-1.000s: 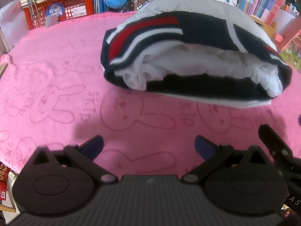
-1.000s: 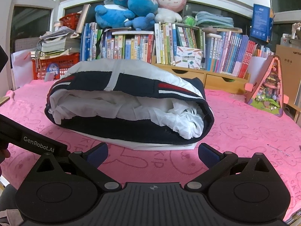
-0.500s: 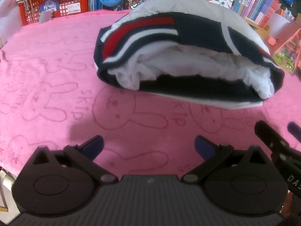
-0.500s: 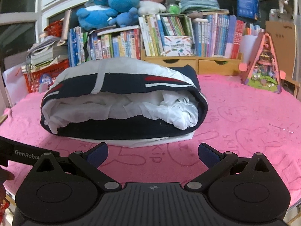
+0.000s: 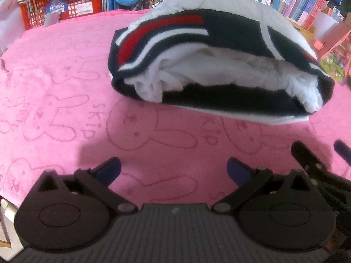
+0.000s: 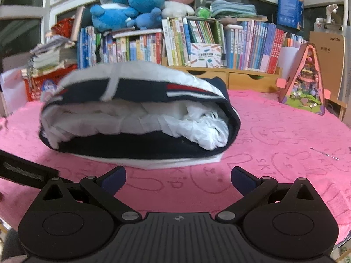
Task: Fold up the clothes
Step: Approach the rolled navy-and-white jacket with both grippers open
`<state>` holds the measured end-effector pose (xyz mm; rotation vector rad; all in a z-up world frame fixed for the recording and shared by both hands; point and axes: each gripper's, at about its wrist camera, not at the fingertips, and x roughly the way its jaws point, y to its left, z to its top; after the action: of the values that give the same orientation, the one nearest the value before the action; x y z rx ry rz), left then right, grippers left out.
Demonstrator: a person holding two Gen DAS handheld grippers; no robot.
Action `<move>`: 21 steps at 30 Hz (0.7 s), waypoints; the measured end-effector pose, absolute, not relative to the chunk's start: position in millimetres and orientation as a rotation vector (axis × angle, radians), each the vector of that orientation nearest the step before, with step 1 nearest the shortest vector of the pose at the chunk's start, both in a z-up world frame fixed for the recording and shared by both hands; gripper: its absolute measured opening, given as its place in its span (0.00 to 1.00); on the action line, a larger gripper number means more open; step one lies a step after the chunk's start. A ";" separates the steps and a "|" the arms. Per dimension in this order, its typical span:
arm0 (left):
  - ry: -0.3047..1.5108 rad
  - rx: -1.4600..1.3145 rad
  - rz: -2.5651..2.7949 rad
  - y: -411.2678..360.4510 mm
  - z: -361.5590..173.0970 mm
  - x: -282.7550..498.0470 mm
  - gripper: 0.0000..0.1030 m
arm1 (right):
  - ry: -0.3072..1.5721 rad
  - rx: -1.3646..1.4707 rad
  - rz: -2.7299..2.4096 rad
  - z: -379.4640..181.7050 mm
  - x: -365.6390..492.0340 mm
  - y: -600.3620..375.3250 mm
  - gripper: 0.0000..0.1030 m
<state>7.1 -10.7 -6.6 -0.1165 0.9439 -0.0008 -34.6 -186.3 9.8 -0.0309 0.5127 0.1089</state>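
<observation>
A folded garment [image 5: 219, 65] in navy and white with red stripes lies in a thick bundle on the pink blanket [image 5: 65, 100]. Its open edge with crumpled white lining faces both cameras. My left gripper [image 5: 173, 168] hangs open over bare blanket, short of the bundle's near edge, holding nothing. The right gripper [image 6: 178, 176] is open too, close in front of the same garment [image 6: 140, 118], also empty. Part of the right gripper's fingers [image 5: 307, 160] shows at the right of the left wrist view.
A red crate [image 5: 65, 2] and rows of books [image 6: 252, 43] line the far side. Plush toys [image 6: 136, 6] sit on the books. A triangular toy house [image 6: 305, 81] stands at the right. A thin pin-like object [image 6: 324, 154] lies on the pink blanket [image 6: 285, 131].
Both grippers have drawn a little nearer to the bundle, which looms larger in the right wrist view. The right gripper's fingers reach further into the left view. The garment has not moved.
</observation>
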 end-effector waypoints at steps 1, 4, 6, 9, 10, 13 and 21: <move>0.940 -0.111 0.006 -11.5 -6.9 7.4 1.00 | 0.522 -0.038 0.099 5.7 -31.8 -186.2 1.00; 0.933 -0.096 0.014 -13.8 -8.1 8.2 1.00 | 0.548 -0.045 0.096 -5.9 -25.0 -187.4 1.00; 0.929 -0.086 0.018 -15.9 -8.7 8.9 1.00 | 0.564 -0.046 0.103 -12.0 -21.7 -187.1 1.00; 0.929 -0.072 0.023 -17.1 -9.4 9.4 1.00 | 0.578 -0.042 0.109 -17.1 -19.2 -185.9 1.00; 0.929 -0.069 0.026 -17.4 -9.7 9.5 1.00 | 0.576 -0.042 0.108 -17.8 -19.3 -185.2 1.00; 0.930 -0.063 0.029 -17.2 -10.6 8.8 1.00 | 0.561 -0.033 0.098 -21.2 -21.0 -183.6 1.00; 0.927 -0.072 0.033 -16.1 -11.4 7.5 1.00 | 0.482 0.006 0.075 -30.5 -27.3 -184.7 1.00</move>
<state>7.5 -16.1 -11.4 -0.0723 0.9267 0.0329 -27.3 -184.7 -30.5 0.0064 0.4817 0.0745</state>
